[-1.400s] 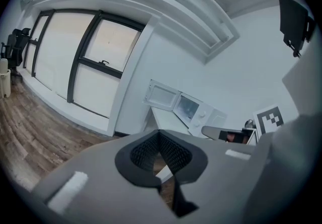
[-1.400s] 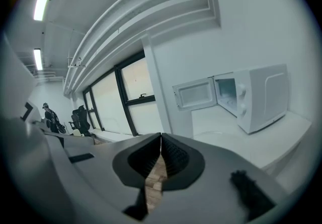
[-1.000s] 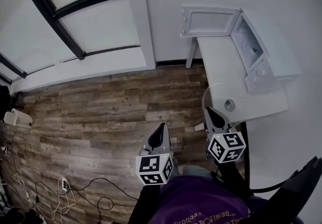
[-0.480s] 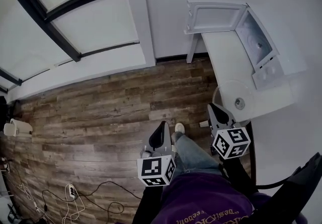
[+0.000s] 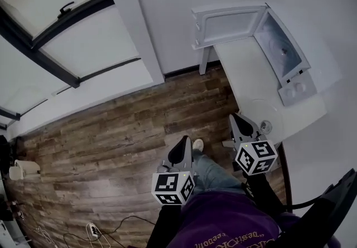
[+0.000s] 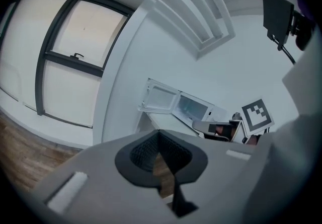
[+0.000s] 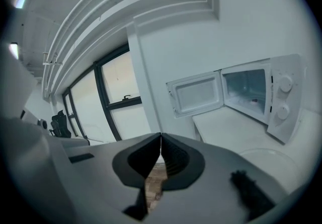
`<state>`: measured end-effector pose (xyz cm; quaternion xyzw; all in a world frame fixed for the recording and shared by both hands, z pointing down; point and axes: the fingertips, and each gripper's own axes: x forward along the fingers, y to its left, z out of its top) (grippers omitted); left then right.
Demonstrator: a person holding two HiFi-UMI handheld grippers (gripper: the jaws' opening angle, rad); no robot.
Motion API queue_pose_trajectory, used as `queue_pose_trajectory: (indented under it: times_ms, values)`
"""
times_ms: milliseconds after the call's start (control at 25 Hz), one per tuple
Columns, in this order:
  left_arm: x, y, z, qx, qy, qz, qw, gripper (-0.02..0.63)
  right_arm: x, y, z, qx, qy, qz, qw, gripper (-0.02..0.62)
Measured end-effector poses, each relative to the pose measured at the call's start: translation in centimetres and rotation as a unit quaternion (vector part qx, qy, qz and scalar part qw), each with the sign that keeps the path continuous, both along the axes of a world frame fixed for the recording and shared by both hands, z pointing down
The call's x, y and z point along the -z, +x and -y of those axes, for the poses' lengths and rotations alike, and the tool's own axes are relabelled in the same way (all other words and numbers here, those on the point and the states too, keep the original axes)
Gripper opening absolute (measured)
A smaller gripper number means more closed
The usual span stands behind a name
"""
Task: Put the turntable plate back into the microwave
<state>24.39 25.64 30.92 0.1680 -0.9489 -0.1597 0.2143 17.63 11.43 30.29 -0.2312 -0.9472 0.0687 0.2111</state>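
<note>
The clear glass turntable plate point(image 5: 266, 117) lies flat on the near end of the white table point(image 5: 245, 71); its rim also shows in the right gripper view point(image 7: 275, 159). The white microwave point(image 5: 290, 54) stands at the table's far end, its door point(image 5: 227, 24) swung wide open and its cavity empty. My right gripper point(image 5: 237, 120) hovers just short of the plate, at the table's near corner, jaws shut on nothing point(image 7: 160, 137). My left gripper point(image 5: 180, 143) is over the floor to the left of the table, also shut and empty point(image 6: 158, 135).
The wood floor point(image 5: 122, 135) runs left of the table. A white wall and a dark-framed window point(image 5: 67, 24) stand behind. The person's leg and shoe point(image 5: 198, 145) are between the grippers. Cables and a plug strip point(image 5: 92, 230) lie at the lower left.
The person has stepped toward the table, one foot coming forward. Both grippers moved closer to the table and plate, still shut. The microwave and plate have not moved.
</note>
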Motion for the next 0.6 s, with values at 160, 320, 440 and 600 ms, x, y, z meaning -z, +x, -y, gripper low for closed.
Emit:
queue_pose_trajectory:
  times_ms: [160,320,440,600]
  values:
    - [-0.1,-4.7,0.5,-0.027,0.0,-0.005,0.9996,0.003,-0.4,-3.0,0.6,-0.028,-0.011,-0.002,1.0,0.009]
    - [-0.5,-8.8,1.7,-0.061,-0.008,-0.014,0.998,0.003,-0.5,-5.9,2.0,-0.056,-0.02,-0.005,0.998,0.009]
    - [-0.8,-11.3,3.1,-0.092,-0.008,-0.025,0.9954,0.003,-0.5,-7.7,3.5,-0.083,-0.02,-0.007,0.996,0.009]
    - [-0.7,-14.4,5.9,-0.133,-0.007,-0.026,0.9908,0.003,-0.3,-9.5,6.0,-0.12,-0.018,-0.005,0.993,0.009]
